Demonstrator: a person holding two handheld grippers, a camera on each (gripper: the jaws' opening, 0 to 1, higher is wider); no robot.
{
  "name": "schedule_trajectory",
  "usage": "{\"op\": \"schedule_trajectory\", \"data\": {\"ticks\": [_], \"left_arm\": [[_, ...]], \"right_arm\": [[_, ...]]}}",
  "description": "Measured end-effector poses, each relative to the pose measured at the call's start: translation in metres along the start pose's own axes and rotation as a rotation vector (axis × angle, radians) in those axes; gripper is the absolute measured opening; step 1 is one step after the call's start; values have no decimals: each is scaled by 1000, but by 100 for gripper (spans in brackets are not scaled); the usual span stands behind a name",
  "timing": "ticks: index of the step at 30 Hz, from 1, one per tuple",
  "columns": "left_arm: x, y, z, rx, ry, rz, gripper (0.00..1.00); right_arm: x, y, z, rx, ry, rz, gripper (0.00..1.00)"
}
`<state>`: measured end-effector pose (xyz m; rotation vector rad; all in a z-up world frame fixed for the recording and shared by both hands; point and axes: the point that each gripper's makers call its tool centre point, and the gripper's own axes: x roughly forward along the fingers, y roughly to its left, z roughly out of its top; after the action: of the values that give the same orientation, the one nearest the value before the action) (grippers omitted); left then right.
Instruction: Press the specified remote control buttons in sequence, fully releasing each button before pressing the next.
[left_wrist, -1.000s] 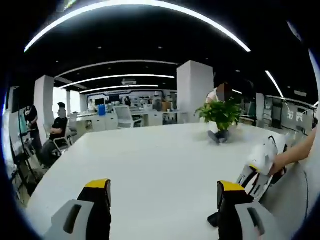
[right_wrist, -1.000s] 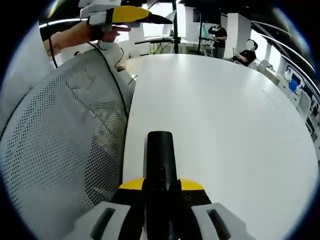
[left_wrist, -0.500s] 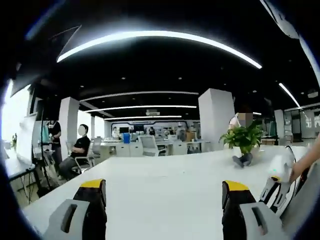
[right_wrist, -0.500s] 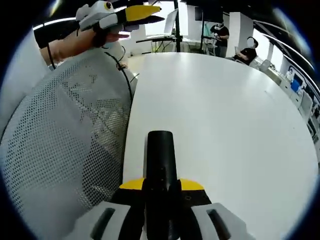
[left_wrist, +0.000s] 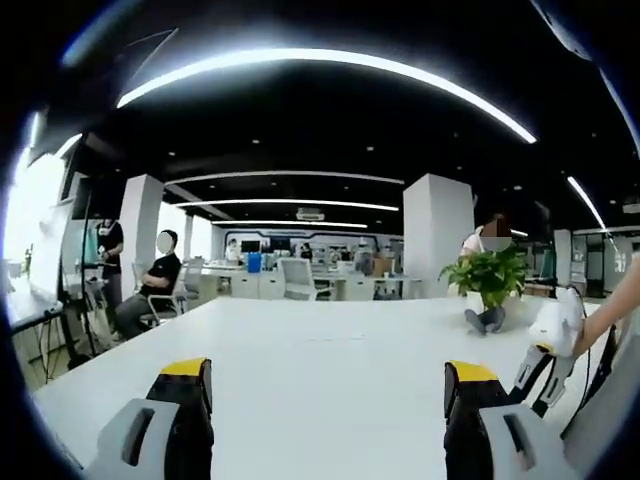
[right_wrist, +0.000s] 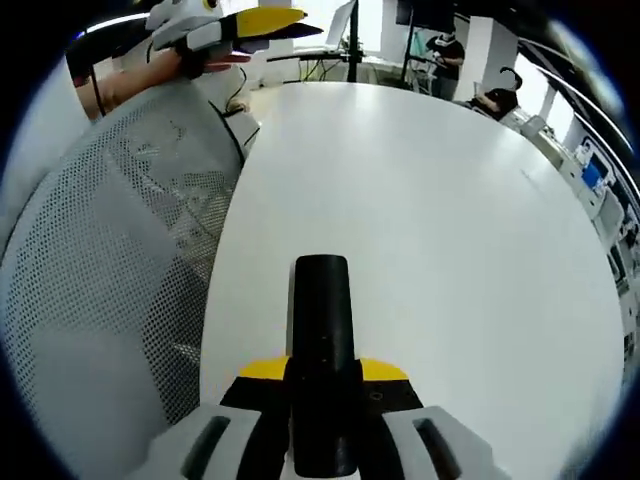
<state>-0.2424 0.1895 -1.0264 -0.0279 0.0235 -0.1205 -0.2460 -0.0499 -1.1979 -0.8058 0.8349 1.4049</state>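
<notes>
Black remote (right_wrist: 322, 350) clamped in right gripper (right_wrist: 322, 385) over white table (right_wrist: 450, 230); left gripper (left_wrist: 325, 400) jaws wide apart (holding nothing).

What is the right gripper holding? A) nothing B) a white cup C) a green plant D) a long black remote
D: in the right gripper view, the right gripper is shut on the long black remote, which sticks out over the white table.

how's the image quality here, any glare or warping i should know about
Left gripper view: fisheye bends the ceiling light strips into arcs, and the window at the left edge is blown out. Right gripper view: the white table is evenly lit without harsh glare; the black remote control looks sharp.
</notes>
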Motion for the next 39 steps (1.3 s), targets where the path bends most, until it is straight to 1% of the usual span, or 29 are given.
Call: {"op": "schedule_trajectory", "data": {"ticks": [4,9,12,15,24,28,33,39], "left_arm": [[0,-1,-1,-7,7,-6,100],[0,-2,0,-26,0,-14,100],[1,-2,-4,-22,21,-12,100],[1,-1,-5,-27,25,-12,100],[2,0,-9,-24,47,-8,99],[2,0,-11,-19,55,-7,99],[2,0,-13,-17,64,-9,99],[2,-1,-14,-15,73,-14,99]], "right_arm": [[-1,-18,-2,2,13,-11,21],[0,-41,0,-3,26,-13,21],[0,-55,0,-11,36,-21,21],[0,-70,-1,-4,31,-21,21],[0,-91,3,4,18,-12,21],[1,-103,4,0,20,-9,21],[1,-118,7,25,4,-2,21],[3,-136,8,20,-2,-4,21]]}}
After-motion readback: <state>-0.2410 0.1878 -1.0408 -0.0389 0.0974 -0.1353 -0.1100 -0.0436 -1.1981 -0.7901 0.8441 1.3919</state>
